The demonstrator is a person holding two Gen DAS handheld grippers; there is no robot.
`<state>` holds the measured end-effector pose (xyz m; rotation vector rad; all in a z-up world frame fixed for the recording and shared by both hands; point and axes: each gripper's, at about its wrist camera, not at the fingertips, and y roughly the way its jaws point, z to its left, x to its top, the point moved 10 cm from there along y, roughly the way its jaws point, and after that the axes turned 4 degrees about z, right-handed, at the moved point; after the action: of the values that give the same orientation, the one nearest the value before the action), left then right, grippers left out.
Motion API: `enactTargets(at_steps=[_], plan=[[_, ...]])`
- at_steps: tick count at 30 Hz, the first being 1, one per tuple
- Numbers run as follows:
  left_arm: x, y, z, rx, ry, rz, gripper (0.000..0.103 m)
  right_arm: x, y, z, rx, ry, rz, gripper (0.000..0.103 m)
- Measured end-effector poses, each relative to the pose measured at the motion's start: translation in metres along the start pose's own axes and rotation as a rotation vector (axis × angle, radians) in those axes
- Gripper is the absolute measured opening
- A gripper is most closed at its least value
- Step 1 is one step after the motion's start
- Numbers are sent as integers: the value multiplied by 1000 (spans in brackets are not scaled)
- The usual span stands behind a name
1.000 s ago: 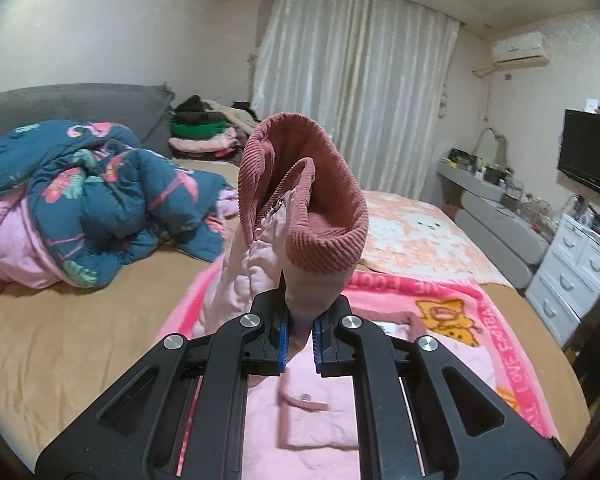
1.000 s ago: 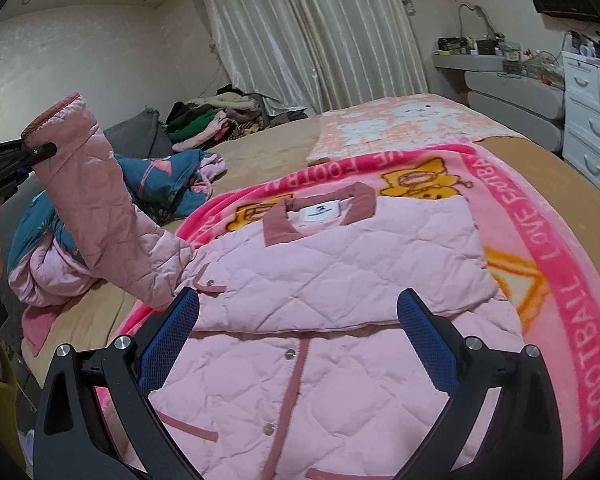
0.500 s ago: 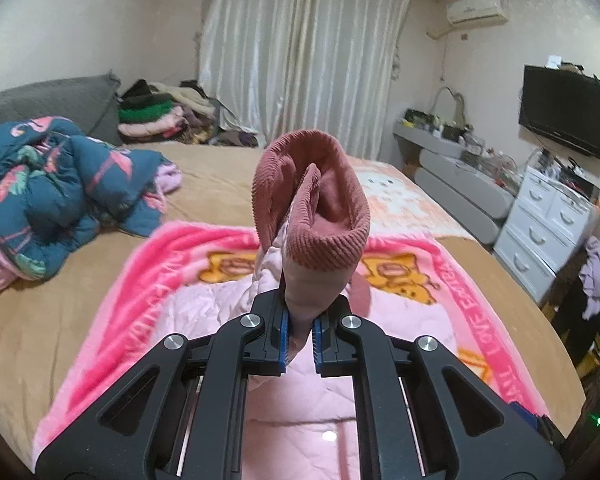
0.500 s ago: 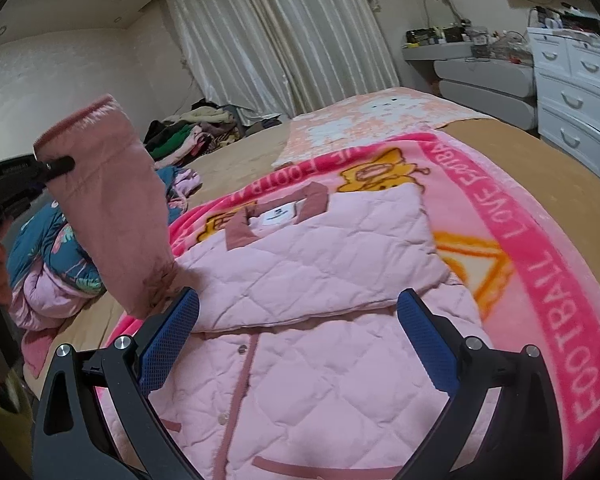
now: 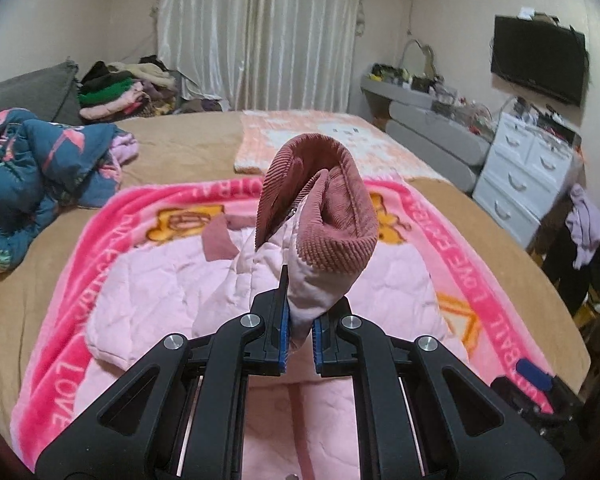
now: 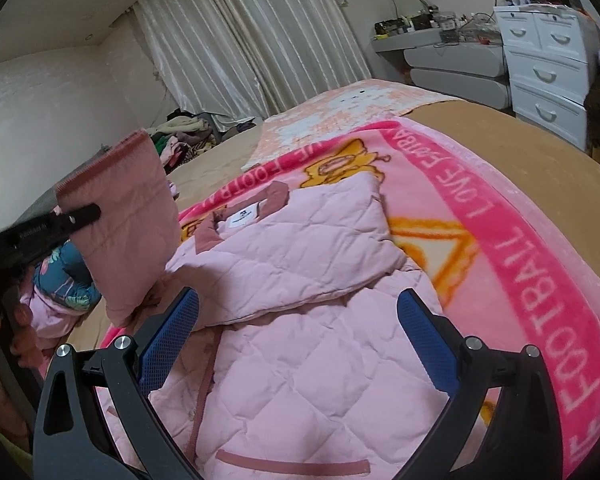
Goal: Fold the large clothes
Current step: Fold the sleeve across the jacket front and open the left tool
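Observation:
A pale pink quilted jacket [image 6: 312, 344] lies front up on a pink cartoon blanket [image 6: 512, 240], with one side folded across its chest. My left gripper [image 5: 299, 334] is shut on the jacket's sleeve [image 5: 300, 280], whose dusty-rose corduroy cuff [image 5: 332, 216] stands up above the jaws. In the right wrist view the lifted sleeve [image 6: 124, 232] hangs at the left with the left gripper [image 6: 70, 216] clamped near the cuff. My right gripper [image 6: 296, 336] hovers open over the jacket's lower front, nothing between its blue pads [image 6: 168, 344].
The blanket sits on a tan bed [image 5: 172, 148]. A blue flamingo-print quilt [image 5: 36, 176] is heaped at the bed's left, and a pile of clothes [image 5: 120, 92] sits by the curtain. White drawers [image 5: 520, 172] and a grey dresser [image 5: 428, 128] stand to the right.
My left gripper has carried the sleeve rightward and down, from beside the bed's left to over the jacket's chest. The right gripper has shifted a little across the jacket and stayed open.

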<state>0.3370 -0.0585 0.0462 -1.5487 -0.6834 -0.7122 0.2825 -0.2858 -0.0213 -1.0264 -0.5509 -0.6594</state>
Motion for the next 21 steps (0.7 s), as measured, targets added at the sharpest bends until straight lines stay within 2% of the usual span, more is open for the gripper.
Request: enactTargets(at_steps=[17,21], plan=[[-73,59,-50,-14,171,155,6,-5,1,-40,-45,85,7,99],[-93,70,-59,-24,207,203,13,-7,1,-46,-52,101,13,99]])
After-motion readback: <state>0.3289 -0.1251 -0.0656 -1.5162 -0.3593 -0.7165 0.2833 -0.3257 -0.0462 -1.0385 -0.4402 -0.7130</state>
